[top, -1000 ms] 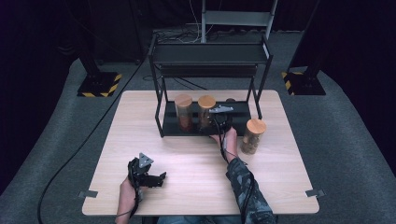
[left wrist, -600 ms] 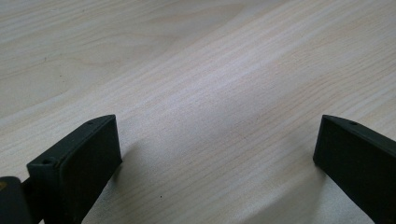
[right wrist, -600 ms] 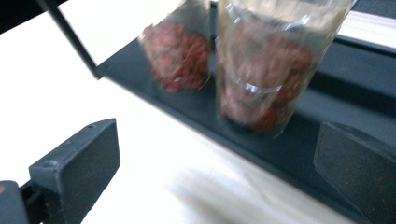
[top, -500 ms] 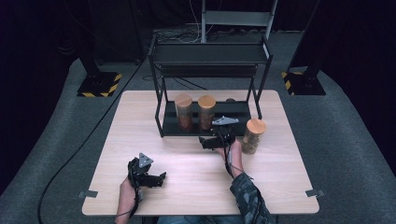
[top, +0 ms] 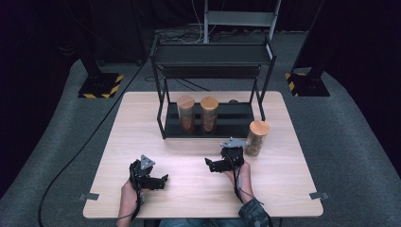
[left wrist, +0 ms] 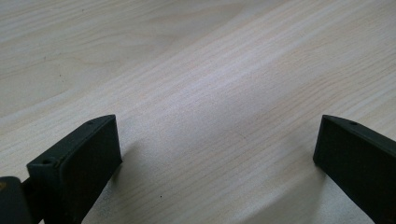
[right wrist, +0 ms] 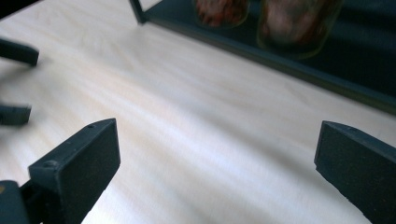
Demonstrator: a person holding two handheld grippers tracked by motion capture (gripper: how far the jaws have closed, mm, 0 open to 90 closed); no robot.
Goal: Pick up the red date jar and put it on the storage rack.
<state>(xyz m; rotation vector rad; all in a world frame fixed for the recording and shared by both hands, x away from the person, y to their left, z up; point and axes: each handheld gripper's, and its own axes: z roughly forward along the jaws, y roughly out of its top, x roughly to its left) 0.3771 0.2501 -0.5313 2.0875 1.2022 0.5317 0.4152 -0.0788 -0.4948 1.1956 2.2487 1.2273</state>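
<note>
Two cork-lidded glass jars (top: 186,114) (top: 209,114) stand side by side on the lower shelf of a black metal rack (top: 213,56). A third jar (top: 257,137) rests on the table just right of the rack. My right gripper (top: 209,165) hovers low in front of the rack, pointing left, open with nothing between its jaws. The right gripper view (right wrist: 217,149) looks over bare wood toward the two shelved jars (right wrist: 222,9) (right wrist: 299,23). My left gripper (top: 163,180) lies near the front left, open over bare table (left wrist: 217,144).
The wooden table (top: 142,123) has free room on its left half and along its front. The rack's legs and lower shelf edge (right wrist: 280,63) lie close beyond the right gripper. A small brown object (top: 233,100) sits behind the rack. The left gripper's fingers (right wrist: 16,52) show far left.
My right gripper has drawn back from the rack's lower shelf toward the person and turned to point left. The left gripper has stayed where it was.
</note>
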